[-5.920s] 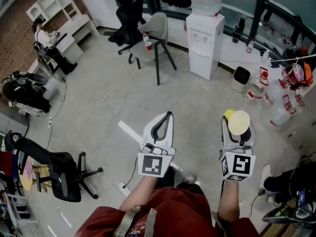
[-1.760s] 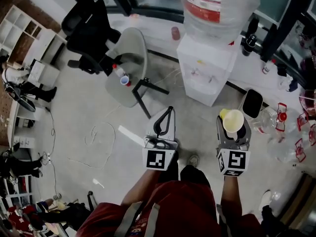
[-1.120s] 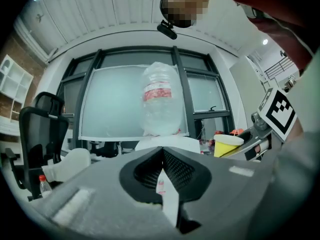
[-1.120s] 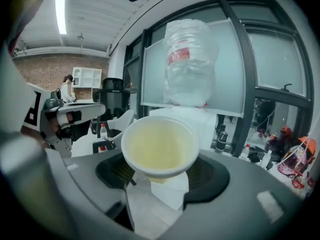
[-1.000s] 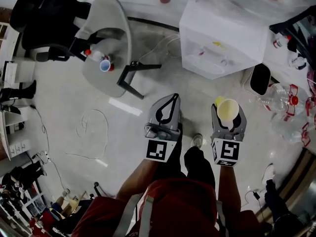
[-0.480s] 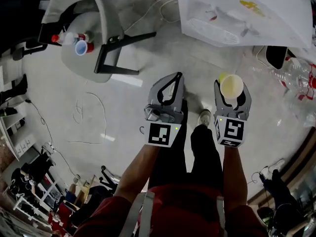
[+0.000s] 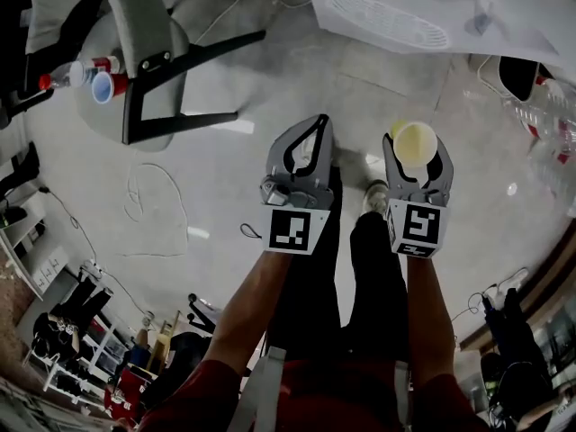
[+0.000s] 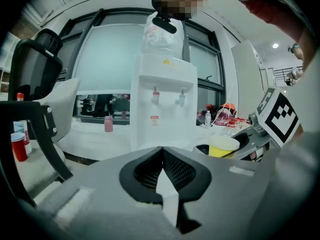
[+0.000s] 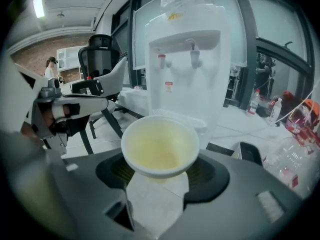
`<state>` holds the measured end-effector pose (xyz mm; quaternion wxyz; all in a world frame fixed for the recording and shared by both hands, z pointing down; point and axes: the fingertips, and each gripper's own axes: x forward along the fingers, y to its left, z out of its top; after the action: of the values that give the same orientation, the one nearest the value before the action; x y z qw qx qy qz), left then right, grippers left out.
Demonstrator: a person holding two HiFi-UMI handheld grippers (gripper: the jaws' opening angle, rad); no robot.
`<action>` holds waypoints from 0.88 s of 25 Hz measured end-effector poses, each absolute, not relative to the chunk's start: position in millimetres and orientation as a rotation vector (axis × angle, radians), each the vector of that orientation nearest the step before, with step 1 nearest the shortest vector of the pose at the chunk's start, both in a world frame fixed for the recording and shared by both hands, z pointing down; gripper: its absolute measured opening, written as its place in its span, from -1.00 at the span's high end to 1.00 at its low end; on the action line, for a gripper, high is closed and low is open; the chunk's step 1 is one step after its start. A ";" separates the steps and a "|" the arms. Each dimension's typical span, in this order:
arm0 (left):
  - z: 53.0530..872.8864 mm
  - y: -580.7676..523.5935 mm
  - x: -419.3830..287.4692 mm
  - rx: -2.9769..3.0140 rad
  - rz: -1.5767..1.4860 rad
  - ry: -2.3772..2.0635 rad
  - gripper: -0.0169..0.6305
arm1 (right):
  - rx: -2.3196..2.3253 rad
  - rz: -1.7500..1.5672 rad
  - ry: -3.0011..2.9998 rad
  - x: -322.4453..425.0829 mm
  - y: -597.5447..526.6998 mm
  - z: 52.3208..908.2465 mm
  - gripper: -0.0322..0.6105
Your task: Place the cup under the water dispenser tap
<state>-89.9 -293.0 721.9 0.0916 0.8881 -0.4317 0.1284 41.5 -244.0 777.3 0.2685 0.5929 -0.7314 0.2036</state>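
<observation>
A yellow paper cup [image 7: 414,139] stands upright between the jaws of my right gripper [image 7: 416,157], which is shut on it. In the right gripper view the cup [image 9: 160,146] fills the middle, and the white water dispenser [image 9: 190,69] stands just beyond it with a red tap [image 9: 161,60] and a second tap [image 9: 194,54] above a drip tray [image 9: 187,120]. My left gripper [image 7: 317,122] is beside it, shut and empty. The left gripper view shows the dispenser [image 8: 162,99] ahead and the cup [image 8: 223,146] at right.
A grey chair [image 7: 135,70] with red cups [image 7: 105,86] on its seat stands to the left. A black bin [image 7: 517,75] and clear bottles [image 7: 549,142] lie to the right of the dispenser [image 7: 423,16]. A cable [image 7: 153,205] loops on the floor.
Both grippers have sunk together, the cup still held in the right one. The dispenser and the chair now look nearer and lie higher in the head view.
</observation>
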 end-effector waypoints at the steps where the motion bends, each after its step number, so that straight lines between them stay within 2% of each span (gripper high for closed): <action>1: 726.3 -293.5 -89.8 2.638 0.387 -1.281 0.95 | 1.600 0.555 -1.969 42.0 -243.8 782.6 0.02; 9: 763.1 -297.3 -87.4 2.629 0.459 -1.237 0.95 | 1.616 0.604 -1.963 37.9 -262.1 812.3 0.02; 22: 764.4 -306.0 -86.0 2.657 0.456 -1.212 0.95 | 1.754 0.463 -1.948 76.6 -361.1 791.6 0.01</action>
<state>-86.0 -306.0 764.4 0.0926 0.8951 -0.4082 0.1536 76.6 -361.1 791.6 0.2378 0.6401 -0.7108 0.1689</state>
